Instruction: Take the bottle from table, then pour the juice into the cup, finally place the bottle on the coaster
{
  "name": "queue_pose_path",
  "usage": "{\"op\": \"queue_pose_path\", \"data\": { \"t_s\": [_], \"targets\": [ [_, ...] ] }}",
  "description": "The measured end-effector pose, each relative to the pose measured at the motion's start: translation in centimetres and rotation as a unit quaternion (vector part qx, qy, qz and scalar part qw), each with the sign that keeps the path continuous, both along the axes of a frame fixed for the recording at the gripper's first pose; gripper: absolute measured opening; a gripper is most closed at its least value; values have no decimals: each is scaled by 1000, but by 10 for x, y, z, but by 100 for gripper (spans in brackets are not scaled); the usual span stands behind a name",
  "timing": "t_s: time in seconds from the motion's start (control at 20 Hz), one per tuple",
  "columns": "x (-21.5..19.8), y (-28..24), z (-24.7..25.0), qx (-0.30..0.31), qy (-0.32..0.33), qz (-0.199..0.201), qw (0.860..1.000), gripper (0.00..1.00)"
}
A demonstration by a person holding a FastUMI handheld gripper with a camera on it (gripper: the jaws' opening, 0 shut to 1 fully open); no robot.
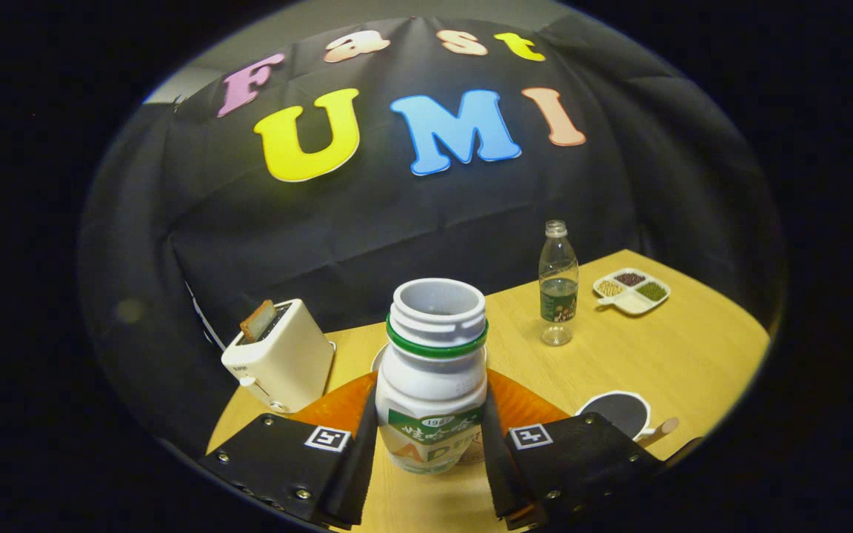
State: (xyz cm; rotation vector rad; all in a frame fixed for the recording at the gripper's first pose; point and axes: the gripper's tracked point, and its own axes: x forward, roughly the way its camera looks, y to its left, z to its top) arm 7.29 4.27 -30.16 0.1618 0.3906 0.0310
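A white juice bottle (434,385) with a green neck ring and no cap stands upright between my fingers. My gripper (430,448) is shut on its lower body, one finger pressing each side of the label. An orange coaster (526,406) lies just behind the bottle and spreads out to both sides of it. A white rim (380,358) peeks out behind the bottle's left shoulder; I cannot tell what it belongs to. A white cup (614,411) with a dark inside sits on the wooden table (678,355), just beyond my right finger. Whether the bottle's base touches the table is unclear.
A cream toaster (278,363) with a slice of bread in it stands beyond my left finger near the table's left edge. Farther back right are a clear plastic bottle (557,285) and a white divided dish (632,289) of beans.
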Motion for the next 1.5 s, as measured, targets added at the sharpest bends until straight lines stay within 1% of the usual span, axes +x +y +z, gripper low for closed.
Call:
{"op": "queue_pose_path", "data": {
  "t_s": [0.1, 0.45, 0.6, 0.75, 0.85, 1.0, 1.25, 1.35, 1.5],
  "targets": [
    [2, 8, 3, -35, -16, 18, 999, 63],
    [7, 30, 13, -126, -42, 52, 990, 64],
    [9, 33, 8, -154, -38, 58, 986, 64],
    [13, 27, -4, -190, -23, 53, 980, 64],
    [18, 29, -16, -186, -17, 58, 981, 64],
    [25, 25, -32, -181, -4, 53, 982, 64],
    [39, 8, -60, -153, 22, 24, 988, 64],
    [46, 7, -71, -146, 30, 24, 989, 64],
    [47, 10, -82, -137, 39, 34, 989, 64]
  ]
}}
